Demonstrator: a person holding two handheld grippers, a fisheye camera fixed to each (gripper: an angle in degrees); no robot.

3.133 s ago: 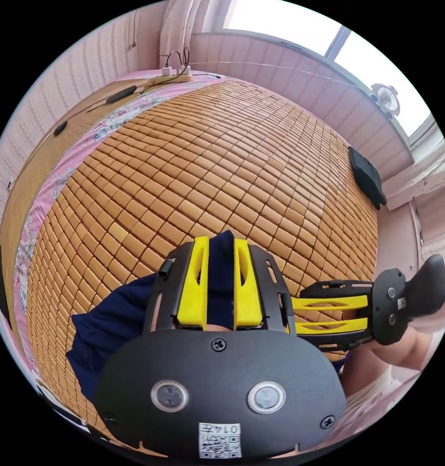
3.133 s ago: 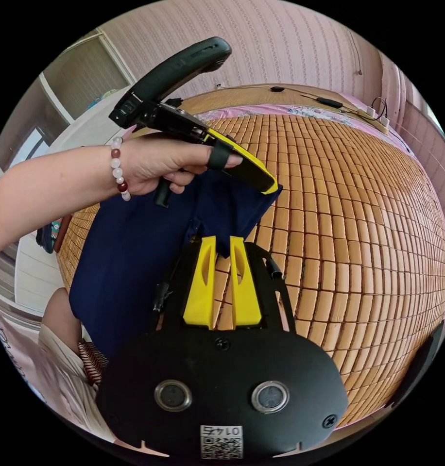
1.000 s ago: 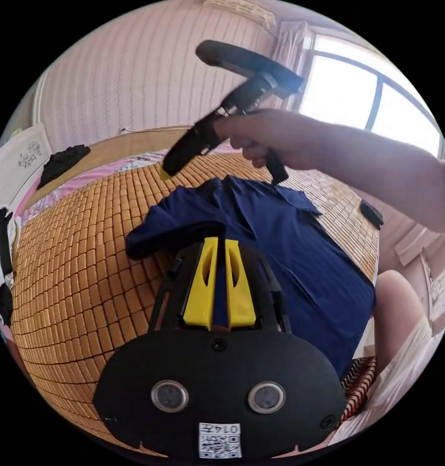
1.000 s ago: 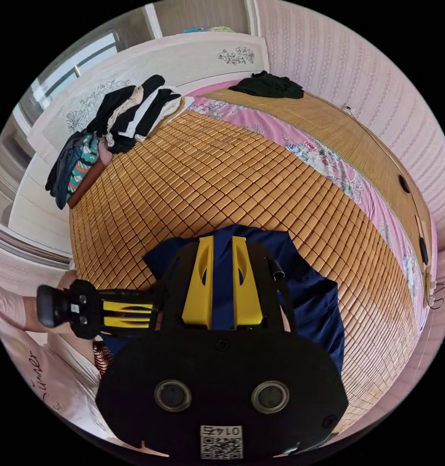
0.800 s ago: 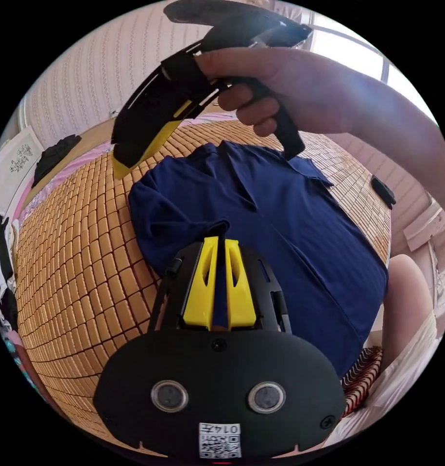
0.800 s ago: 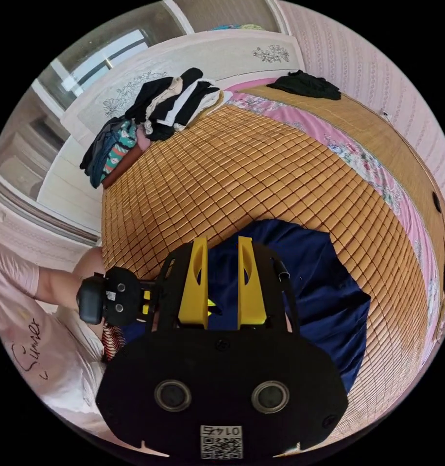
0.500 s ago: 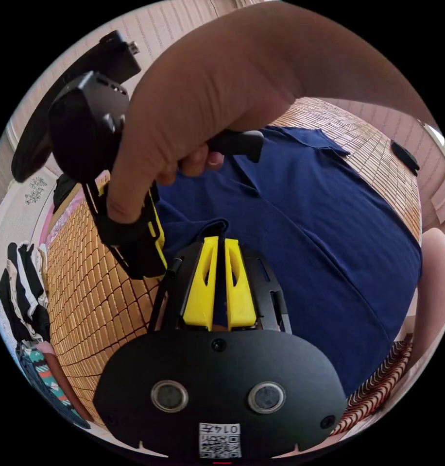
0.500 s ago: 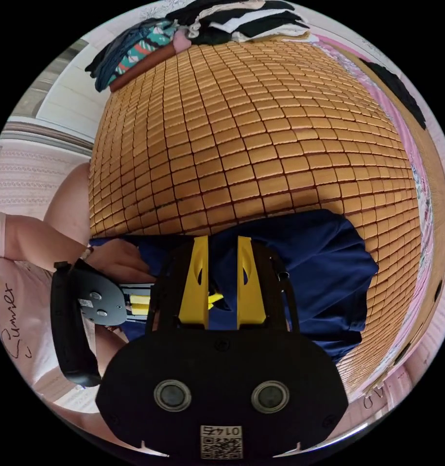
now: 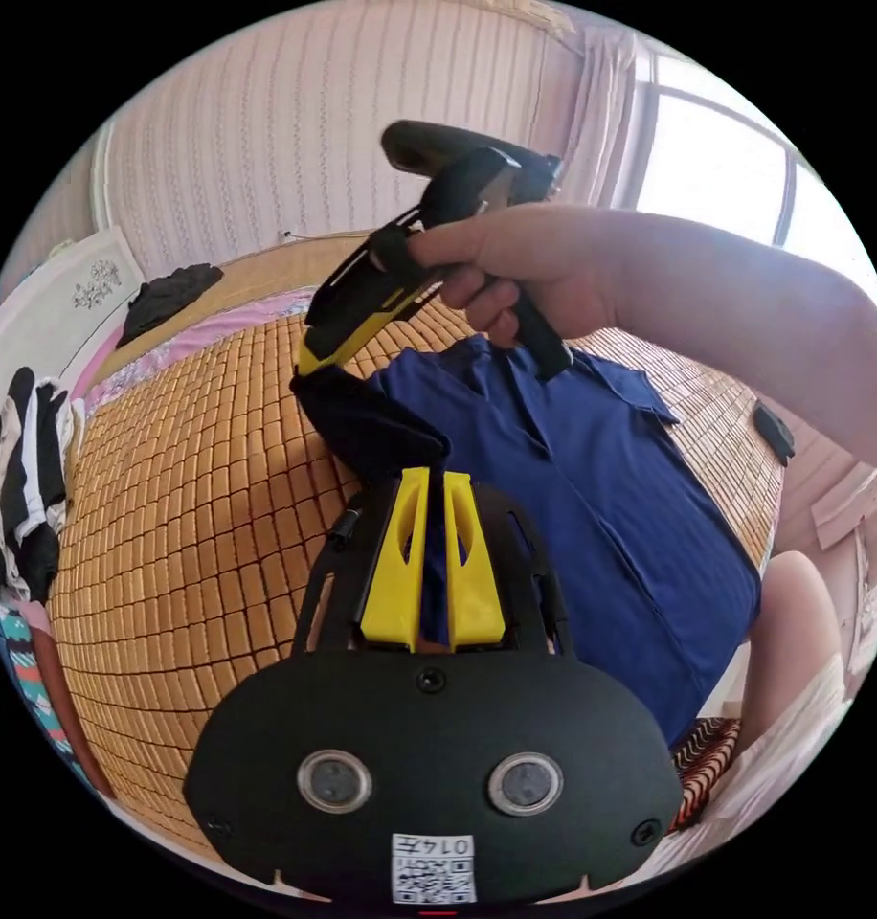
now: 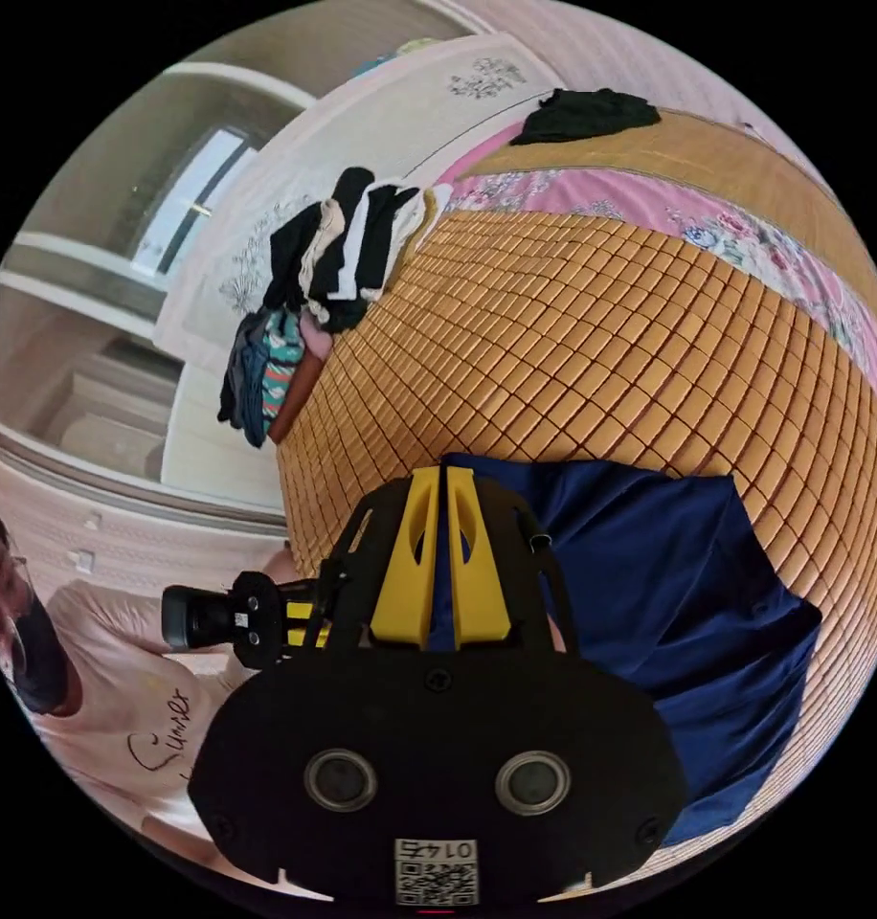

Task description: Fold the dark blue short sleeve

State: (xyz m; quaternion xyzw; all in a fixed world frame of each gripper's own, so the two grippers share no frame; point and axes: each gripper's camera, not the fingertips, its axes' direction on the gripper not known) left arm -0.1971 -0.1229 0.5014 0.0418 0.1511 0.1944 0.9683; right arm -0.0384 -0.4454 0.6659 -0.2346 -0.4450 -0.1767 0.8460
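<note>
Holding the dark blue short sleeve shirt by one edge, you have both grippers clamped on cloth. In the left gripper view, your left gripper has its yellow jaws drawn close together with a dark fold of the shirt pinched between them, the fabric rising just beyond the jaw tips. Farther off and to the left in that view, your right gripper grips the same raised edge at its yellow tips, so the cloth spans the short gap between the two tools. Your right hand wraps the black handle above the collar. The rest of the shirt lies spread on the bamboo mat, collar far, hem near, to the right of your left gripper.

In the right gripper view, the right gripper shows its jaws nearly touching, with blue fabric between them; the shirt lies to the right of the jaws on the mat. The left gripper sits to the left, close beside the right one. A pile of clothes rests at the mat's far left edge, well apart from the shirt.
</note>
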